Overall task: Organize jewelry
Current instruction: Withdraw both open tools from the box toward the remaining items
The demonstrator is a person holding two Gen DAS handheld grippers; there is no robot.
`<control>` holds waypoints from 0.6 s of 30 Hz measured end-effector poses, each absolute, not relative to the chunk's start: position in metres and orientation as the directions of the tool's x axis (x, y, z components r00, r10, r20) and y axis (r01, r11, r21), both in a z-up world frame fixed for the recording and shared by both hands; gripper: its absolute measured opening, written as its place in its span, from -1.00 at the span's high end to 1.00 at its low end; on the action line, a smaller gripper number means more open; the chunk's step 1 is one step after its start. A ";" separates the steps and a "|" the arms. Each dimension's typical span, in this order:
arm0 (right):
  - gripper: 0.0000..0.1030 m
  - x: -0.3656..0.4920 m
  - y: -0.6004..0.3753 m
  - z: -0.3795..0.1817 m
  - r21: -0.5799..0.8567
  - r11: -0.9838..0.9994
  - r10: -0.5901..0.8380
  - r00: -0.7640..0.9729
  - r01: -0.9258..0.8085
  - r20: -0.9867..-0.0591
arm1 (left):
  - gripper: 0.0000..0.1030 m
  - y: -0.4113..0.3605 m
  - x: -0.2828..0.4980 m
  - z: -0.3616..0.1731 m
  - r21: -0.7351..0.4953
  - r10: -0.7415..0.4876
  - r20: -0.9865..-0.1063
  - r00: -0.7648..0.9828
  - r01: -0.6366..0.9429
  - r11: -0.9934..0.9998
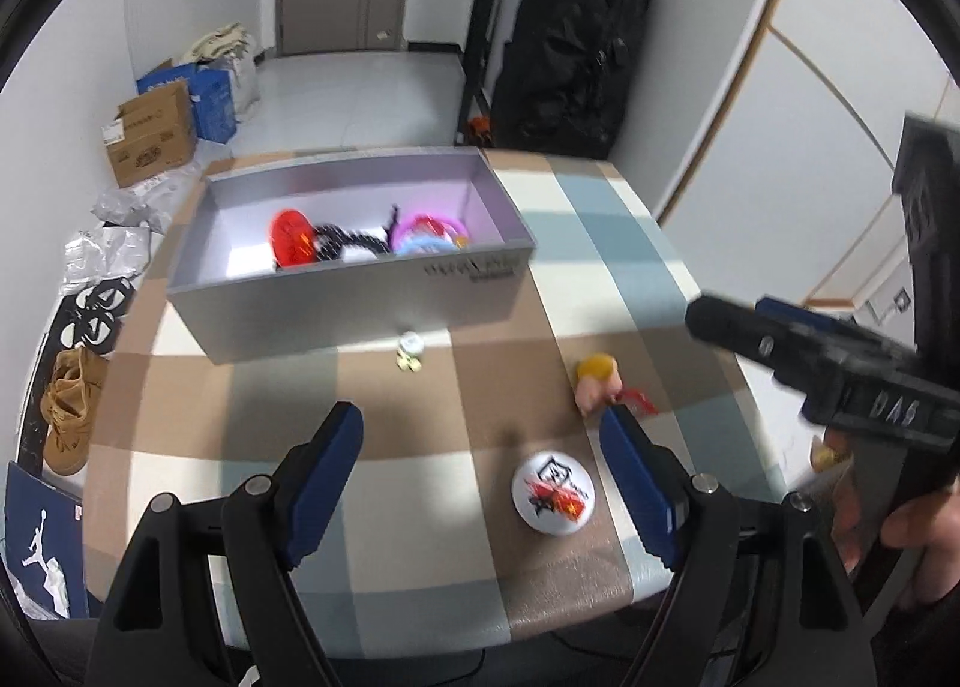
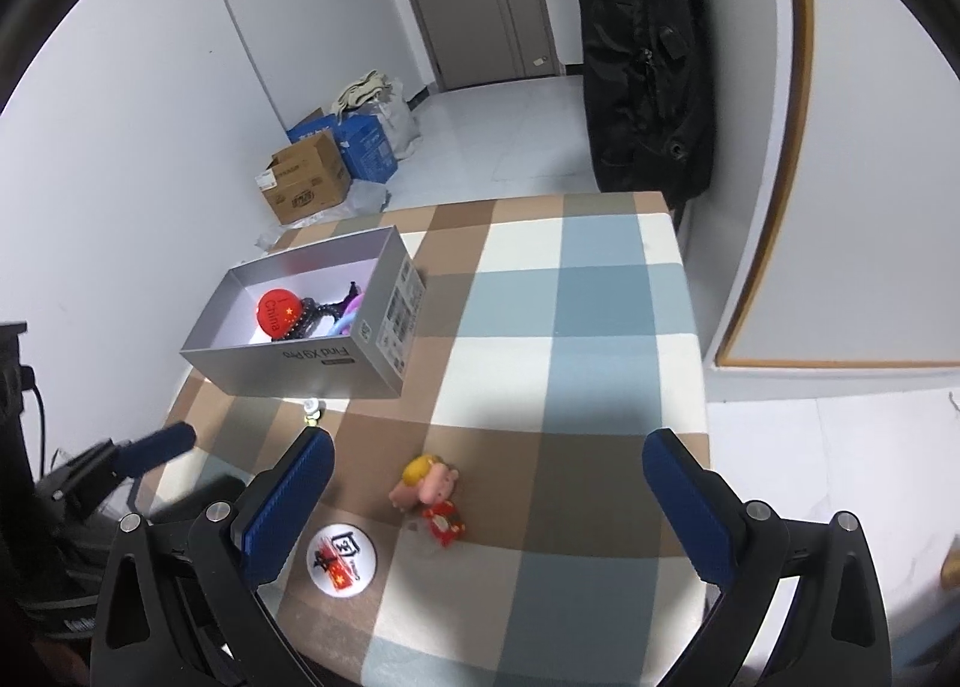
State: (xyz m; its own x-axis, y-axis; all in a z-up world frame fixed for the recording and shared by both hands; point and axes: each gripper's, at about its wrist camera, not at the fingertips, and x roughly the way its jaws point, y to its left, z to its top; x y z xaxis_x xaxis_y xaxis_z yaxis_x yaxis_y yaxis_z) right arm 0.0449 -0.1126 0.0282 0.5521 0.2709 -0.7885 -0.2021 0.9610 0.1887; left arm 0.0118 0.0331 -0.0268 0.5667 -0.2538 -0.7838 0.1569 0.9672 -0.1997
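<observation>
The left gripper (image 1: 483,435) is hovering with its fingers apart and nothing between them; the right gripper (image 2: 489,462) is likewise spread and empty over the checked table (image 2: 600,291). Three loose pieces are lying near the grippers: a white round badge (image 1: 553,492), a pig figurine (image 2: 429,492) lying with its long axis running near to far, and a tiny charm (image 1: 410,350), too blurred to make out. Farther left, the grey box (image 2: 300,354) is sitting open, its long axis running left to right, with a red badge (image 2: 277,312) inside; its front wall is partly hiding the tangled bands beside the badge.
</observation>
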 end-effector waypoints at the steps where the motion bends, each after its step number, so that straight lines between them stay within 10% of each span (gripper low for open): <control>1: -1.00 0.045 -0.115 0.028 0.198 0.960 0.277 0.550 -0.199 -0.788 | -0.51 0.031 0.011 -0.029 -0.204 -0.263 -0.790 0.554 0.167 0.965; 18: -1.00 0.042 -0.135 0.026 0.241 0.961 0.276 0.541 -0.137 -0.794 | -0.50 -0.009 -0.009 -0.050 -0.084 -0.227 -0.847 0.480 0.301 0.950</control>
State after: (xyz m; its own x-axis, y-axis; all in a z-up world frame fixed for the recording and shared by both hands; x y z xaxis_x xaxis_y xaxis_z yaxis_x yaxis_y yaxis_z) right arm 0.0423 -0.1347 0.0261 0.5408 0.2764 -0.7944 -0.1367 0.9608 0.2412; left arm -0.0086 -0.0093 -0.0504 0.4804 -0.2272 -0.8471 0.3014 0.9498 -0.0839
